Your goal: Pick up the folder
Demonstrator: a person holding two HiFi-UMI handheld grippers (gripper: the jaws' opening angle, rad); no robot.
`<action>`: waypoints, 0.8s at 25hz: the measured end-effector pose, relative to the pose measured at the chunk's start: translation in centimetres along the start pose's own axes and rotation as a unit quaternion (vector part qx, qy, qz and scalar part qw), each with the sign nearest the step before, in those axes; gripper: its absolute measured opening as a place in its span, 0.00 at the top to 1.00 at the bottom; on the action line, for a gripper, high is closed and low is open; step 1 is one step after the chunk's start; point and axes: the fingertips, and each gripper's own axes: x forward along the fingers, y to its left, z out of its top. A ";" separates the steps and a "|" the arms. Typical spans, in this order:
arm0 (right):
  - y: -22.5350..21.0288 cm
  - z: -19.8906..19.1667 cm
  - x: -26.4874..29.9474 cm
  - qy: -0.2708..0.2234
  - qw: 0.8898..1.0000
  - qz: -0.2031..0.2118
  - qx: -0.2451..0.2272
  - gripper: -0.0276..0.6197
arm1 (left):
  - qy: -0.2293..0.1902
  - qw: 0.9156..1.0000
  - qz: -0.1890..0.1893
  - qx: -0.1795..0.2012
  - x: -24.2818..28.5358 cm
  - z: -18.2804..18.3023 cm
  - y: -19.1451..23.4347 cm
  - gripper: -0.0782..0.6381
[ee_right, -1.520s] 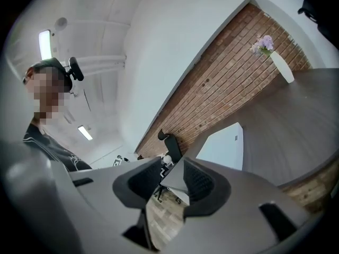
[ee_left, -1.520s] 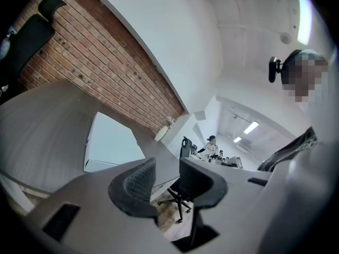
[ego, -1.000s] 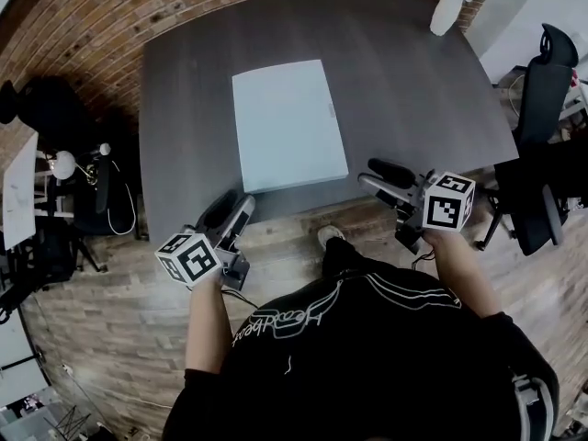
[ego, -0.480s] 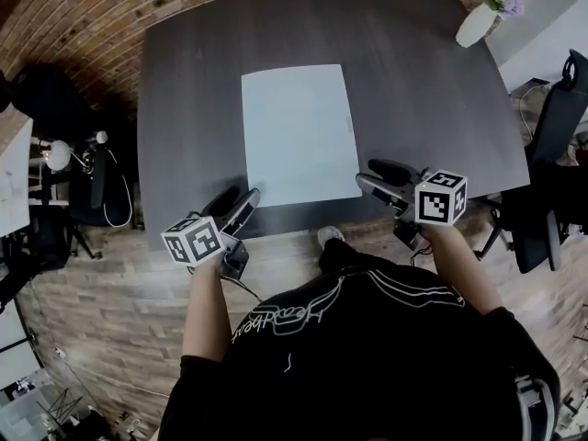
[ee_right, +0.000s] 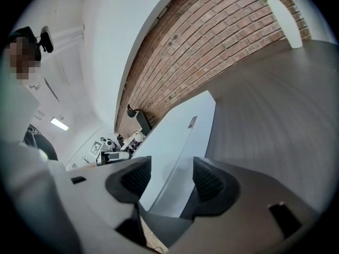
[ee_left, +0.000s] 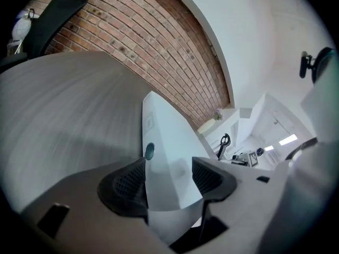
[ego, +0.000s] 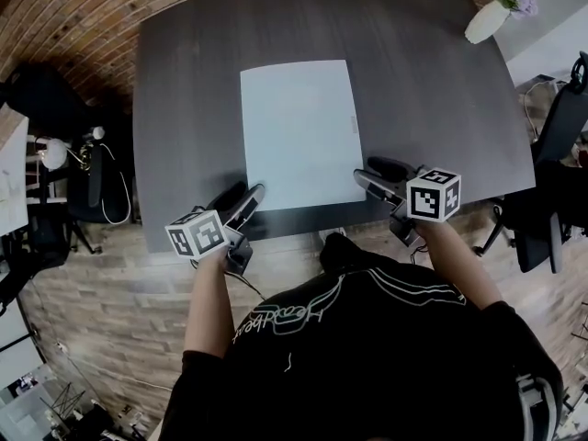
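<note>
A pale blue-white folder (ego: 299,131) lies flat on the dark grey table (ego: 184,108), its short edge toward me. My left gripper (ego: 241,197) sits at the table's near edge by the folder's near left corner. In the left gripper view that corner of the folder (ee_left: 164,142) lies between the open jaws of the left gripper (ee_left: 168,176). My right gripper (ego: 372,175) is at the near right corner. Its own view shows the folder (ee_right: 175,142) running in between the right gripper's (ee_right: 170,176) jaws, which stand open. No pad visibly presses on the folder.
A white vase with purple flowers (ego: 491,12) stands at the table's far right corner. A black office chair (ego: 551,182) is to the right, a lamp and cables (ego: 64,159) to the left. A brick wall (ee_left: 132,41) runs behind the table.
Both grippers came down and forward from below the table's near edge to the folder's two near corners. The folder has not moved on the table.
</note>
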 end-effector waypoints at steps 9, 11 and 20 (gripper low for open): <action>-0.9 -0.6 0.3 0.004 1.000 -0.025 -0.015 0.71 | 0.010 1.000 0.004 0.015 0.6 -0.6 -0.3 0.53; -0.8 -0.5 0.4 0.003 1.000 -0.024 -0.015 0.73 | 0.011 1.000 0.003 0.016 0.7 -0.5 -0.4 0.55; -0.5 -0.7 0.3 -0.004 1.000 -0.012 0.005 0.77 | 0.005 1.000 0.012 0.022 0.7 -0.7 -0.4 0.56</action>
